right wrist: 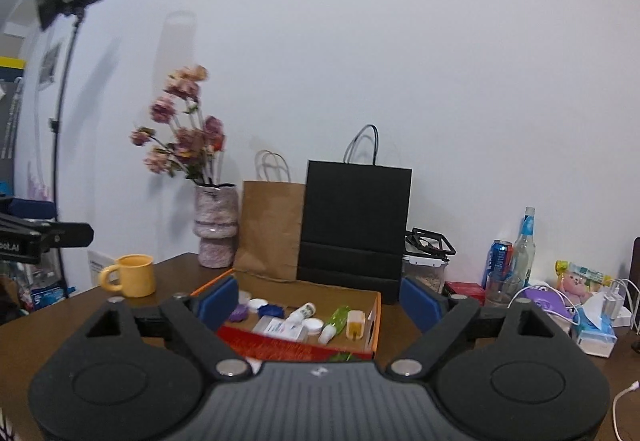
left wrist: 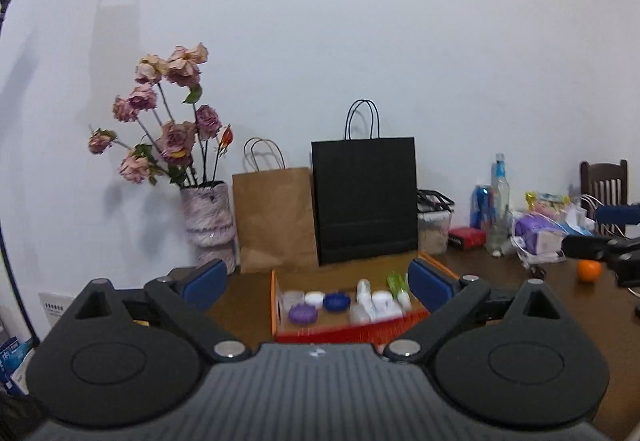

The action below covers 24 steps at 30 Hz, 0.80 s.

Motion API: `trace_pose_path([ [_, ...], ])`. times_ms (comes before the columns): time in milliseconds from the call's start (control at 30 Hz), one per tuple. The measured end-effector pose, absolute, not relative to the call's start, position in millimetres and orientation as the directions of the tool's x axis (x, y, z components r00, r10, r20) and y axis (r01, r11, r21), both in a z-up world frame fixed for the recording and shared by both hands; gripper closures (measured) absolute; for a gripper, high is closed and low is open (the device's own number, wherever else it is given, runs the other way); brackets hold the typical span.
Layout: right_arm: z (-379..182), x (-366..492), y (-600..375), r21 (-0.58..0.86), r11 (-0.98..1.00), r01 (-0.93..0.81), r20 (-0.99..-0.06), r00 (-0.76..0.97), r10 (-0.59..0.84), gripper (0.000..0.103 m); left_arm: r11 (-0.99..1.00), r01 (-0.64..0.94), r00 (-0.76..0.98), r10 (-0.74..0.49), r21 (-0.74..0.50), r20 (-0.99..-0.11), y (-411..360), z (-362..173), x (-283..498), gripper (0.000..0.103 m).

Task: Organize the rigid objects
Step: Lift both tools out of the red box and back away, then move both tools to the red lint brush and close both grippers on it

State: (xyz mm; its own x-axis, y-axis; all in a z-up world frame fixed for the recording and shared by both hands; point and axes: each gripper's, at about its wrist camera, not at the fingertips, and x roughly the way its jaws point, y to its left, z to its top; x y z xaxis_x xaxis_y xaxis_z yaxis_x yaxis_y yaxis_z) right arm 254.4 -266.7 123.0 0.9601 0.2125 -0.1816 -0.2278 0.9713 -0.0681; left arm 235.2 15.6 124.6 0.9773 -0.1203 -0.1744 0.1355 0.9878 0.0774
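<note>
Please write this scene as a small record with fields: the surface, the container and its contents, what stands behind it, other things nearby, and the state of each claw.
surface: brown wooden table
container: open cardboard box with orange and red sides
contents: small bottles, white jars, purple lid and blue lid
behind box: black paper bag, brown paper bag, vase of dried roses
nearby: yellow mug, orange fruit, blue can
left claw: open, holds nothing
right claw: open, holds nothing
</note>
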Motion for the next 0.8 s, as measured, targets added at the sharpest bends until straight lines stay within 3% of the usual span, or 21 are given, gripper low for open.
trace_pose_path([
  [300, 66, 129, -270, 0.005, 0.972, -0.235, -0.157, 0.96, 0.233, 0.009, 0.999, 0.003, 0.996, -0.006, -0.033, -0.086, 48, 66, 108, 0.0],
  [400, 46, 117, -270, 0.059, 0.97, -0.236, -0.198, 0.95, 0.243, 0.008, 0.997, -0.002, 0.992, -0.008, -0.078, -0.127, 54, 51, 94, 0.0],
  [533, 34, 126, -268, 0.028, 0.974, -0.223, -0.244, 0.944, 0.223, 0.008, 0.999, 0.021, 0.987, -0.029, -0.046, -0.159, 52, 43, 106, 0.0],
  [800, 14, 176, -270, 0.051, 0.983, -0.175, -0.316, 0.931, 0.182, 0.008, 0.997, 0.005, 0.962, -0.027, -0.08, -0.271, 54, 22, 167, 0.0],
])
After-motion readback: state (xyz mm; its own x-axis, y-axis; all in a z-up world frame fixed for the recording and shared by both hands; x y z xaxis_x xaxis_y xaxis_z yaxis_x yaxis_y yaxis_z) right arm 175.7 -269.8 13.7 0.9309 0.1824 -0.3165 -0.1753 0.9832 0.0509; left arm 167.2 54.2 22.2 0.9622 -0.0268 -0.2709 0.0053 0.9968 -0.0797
